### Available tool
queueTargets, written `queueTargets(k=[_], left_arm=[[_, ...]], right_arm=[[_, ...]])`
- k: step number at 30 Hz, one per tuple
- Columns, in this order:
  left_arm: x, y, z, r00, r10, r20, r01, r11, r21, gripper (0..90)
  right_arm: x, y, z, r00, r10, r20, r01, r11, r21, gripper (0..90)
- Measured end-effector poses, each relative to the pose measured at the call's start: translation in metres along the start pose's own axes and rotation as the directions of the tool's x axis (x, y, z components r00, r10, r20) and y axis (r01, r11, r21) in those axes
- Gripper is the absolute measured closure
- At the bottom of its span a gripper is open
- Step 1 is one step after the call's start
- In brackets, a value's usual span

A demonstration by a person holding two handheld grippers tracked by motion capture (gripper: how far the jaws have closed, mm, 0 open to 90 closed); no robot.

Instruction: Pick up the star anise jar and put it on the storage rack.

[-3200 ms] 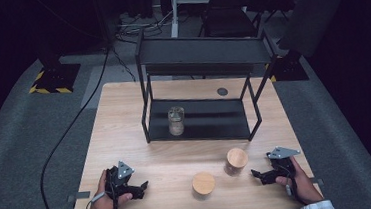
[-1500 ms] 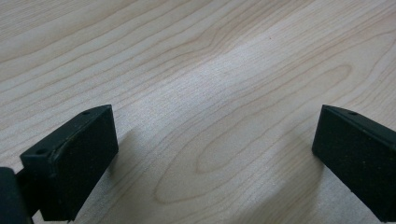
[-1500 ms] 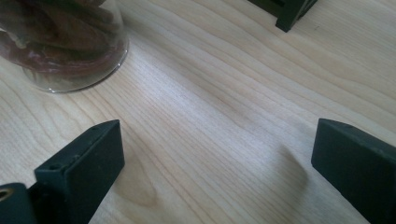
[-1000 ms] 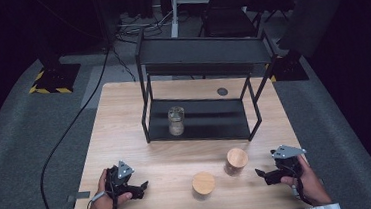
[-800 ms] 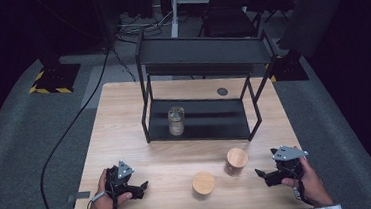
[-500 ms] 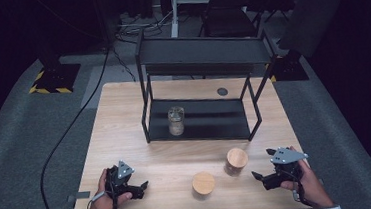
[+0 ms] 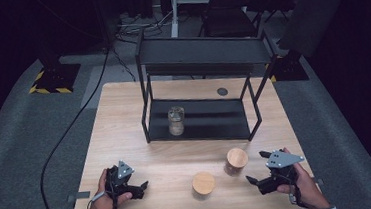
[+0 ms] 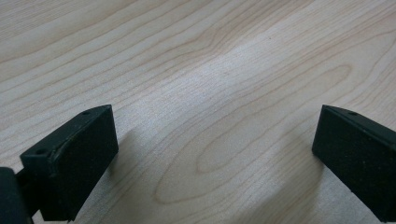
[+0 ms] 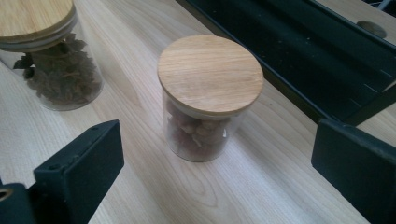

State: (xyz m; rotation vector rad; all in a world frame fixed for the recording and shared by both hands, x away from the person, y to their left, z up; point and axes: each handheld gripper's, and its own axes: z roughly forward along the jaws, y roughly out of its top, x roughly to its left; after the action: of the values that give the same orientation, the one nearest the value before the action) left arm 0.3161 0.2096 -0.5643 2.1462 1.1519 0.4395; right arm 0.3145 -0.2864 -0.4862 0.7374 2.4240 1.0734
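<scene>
Right tongs (image 7: pixel 258 168) stand wide apart, empty, low over the tabletop (image 7: pixel 124 114) near its front right edge. Just ahead of them stands the nearer jar (image 9: pixel 210 93), wooden lid on, upright. A second lidded jar (image 9: pixel 44 51) stands beside it, apart. Left tongs (image 7: pixel 141 186) are also spread, empty, over bare wood. Beyond stands a black rack (image 7: pixel 200 121) holding a glass jar (image 7: pixel 175 120).

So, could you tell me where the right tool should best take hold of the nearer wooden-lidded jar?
Probably by the glass body of the jar, just under the lid. The jar stands upright and round, so the open right tool can come level from its own side.
</scene>
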Motion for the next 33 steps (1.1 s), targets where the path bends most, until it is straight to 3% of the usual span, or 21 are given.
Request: queueTargets(k=[24, 33], left_arm=[[0.000, 0.000, 0.000, 1.0000, 0.000, 0.000, 0.000, 1.0000, 0.000, 0.0], [0.000, 0.000, 0.000, 1.0000, 0.000, 0.000, 0.000, 1.0000, 0.000, 0.0]], right_arm=[[0.027, 0.011, 0.017, 0.9929, -0.064, -0.100, 0.067, 0.998, 0.019, 1.7], [0.031, 0.015, 0.017, 0.9926, -0.074, -0.096, 0.076, 0.997, 0.009, 1.5]])
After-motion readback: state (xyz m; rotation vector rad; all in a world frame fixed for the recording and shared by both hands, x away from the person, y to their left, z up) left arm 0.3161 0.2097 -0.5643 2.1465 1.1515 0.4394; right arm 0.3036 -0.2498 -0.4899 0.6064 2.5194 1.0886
